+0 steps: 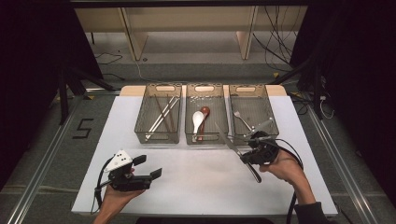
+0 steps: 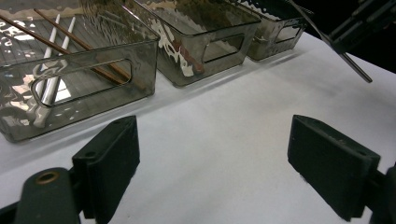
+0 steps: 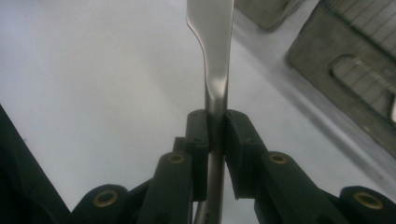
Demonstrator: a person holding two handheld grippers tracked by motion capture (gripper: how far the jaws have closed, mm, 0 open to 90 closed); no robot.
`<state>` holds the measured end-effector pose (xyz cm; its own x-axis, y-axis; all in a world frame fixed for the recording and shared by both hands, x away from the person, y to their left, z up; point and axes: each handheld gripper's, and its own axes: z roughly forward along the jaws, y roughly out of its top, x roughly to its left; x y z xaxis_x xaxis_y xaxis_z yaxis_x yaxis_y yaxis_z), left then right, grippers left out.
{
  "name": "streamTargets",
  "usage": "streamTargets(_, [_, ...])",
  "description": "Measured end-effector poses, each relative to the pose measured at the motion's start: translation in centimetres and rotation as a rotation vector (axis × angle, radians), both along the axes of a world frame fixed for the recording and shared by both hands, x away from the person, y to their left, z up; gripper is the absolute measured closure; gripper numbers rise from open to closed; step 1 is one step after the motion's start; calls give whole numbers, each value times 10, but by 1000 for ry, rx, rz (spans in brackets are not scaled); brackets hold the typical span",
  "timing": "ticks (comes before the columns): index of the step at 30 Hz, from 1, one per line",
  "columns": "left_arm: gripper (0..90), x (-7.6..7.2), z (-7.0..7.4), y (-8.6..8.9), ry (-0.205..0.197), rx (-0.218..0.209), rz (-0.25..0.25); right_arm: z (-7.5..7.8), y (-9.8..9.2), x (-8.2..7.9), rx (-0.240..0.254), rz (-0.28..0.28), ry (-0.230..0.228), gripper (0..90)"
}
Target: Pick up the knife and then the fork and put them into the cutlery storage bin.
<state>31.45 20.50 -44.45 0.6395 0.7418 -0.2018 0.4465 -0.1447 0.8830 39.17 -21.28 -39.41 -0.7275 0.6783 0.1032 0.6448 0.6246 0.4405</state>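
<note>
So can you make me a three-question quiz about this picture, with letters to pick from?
1. Where do the chopsticks lie?
A. in the left bin
B. in the middle bin
C. on the bare table

2. How many see-through bins stand in the row?
A. two
B. three
C. five

3. What is the right gripper doing?
A. standing open over nothing
B. lying flat on the table
C. clamping a metal knife

Answers:
1. A, the high view shows the long sticks in the leftmost bin, while the white spoon and the brown spoon share the middle one.
2. B, three bins stand side by side at the table's far edge, the right bin holding a fork.
3. C, the right gripper view shows its fingers pressed on the knife's handle.
</note>
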Motion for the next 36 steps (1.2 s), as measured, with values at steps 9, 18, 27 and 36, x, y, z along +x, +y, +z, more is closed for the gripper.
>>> streamTargets(9, [165, 0, 0, 1, -1, -3, 2, 26, -11, 28, 58, -73, -67, 806])
streamTargets(18, [165, 0, 1, 3, -10, -14, 8, 48, -23, 62, 82, -167, -105, 806])
streamTargets(27, [164, 0, 1, 3, -11, -23, 7, 59, -29, 91, 95, -230, -112, 805])
streamTargets(36, [164, 0, 1, 4, -14, -24, 6, 68, -37, 108, 121, -289, -130, 805])
